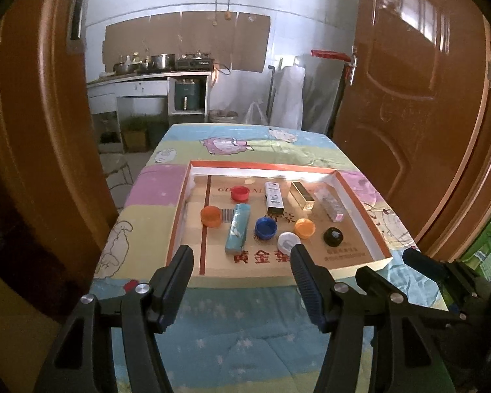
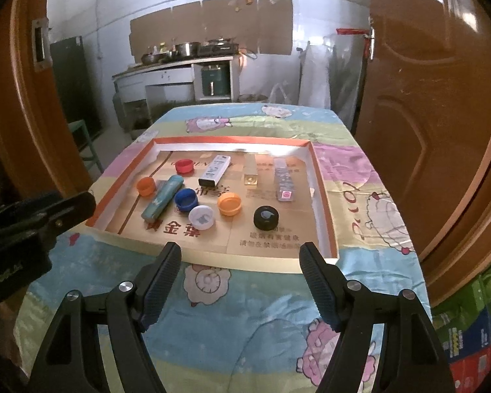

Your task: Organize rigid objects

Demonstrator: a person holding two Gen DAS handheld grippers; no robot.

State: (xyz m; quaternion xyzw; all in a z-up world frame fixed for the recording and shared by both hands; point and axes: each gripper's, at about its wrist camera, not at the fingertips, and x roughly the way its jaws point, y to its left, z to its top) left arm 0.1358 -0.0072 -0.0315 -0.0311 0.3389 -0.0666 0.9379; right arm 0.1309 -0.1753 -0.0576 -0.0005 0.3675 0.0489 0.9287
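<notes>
A shallow cardboard tray (image 1: 363, 209) (image 2: 324, 183) with an orange rim lies on the table. In it lie bottle caps: red (image 1: 240, 193), orange (image 1: 210, 215), blue (image 1: 265, 228), white (image 1: 288, 241), a second orange (image 1: 304, 228) and black (image 1: 333, 236). Small boxes lie there too: teal (image 1: 237, 229), white (image 1: 274, 196), gold (image 1: 301, 195) and clear (image 1: 331, 203). My left gripper (image 1: 240, 255) is open and empty at the tray's near edge. My right gripper (image 2: 240, 253) is open and empty, just short of the tray. It also shows in the left wrist view (image 1: 389, 267).
The table (image 2: 212, 311) wears a pastel cartoon-sheep cloth. Brown wooden doors (image 1: 409, 98) stand close on both sides. A kitchen counter (image 1: 147, 75) with pots is at the back. A chair (image 2: 85, 144) stands at the table's left.
</notes>
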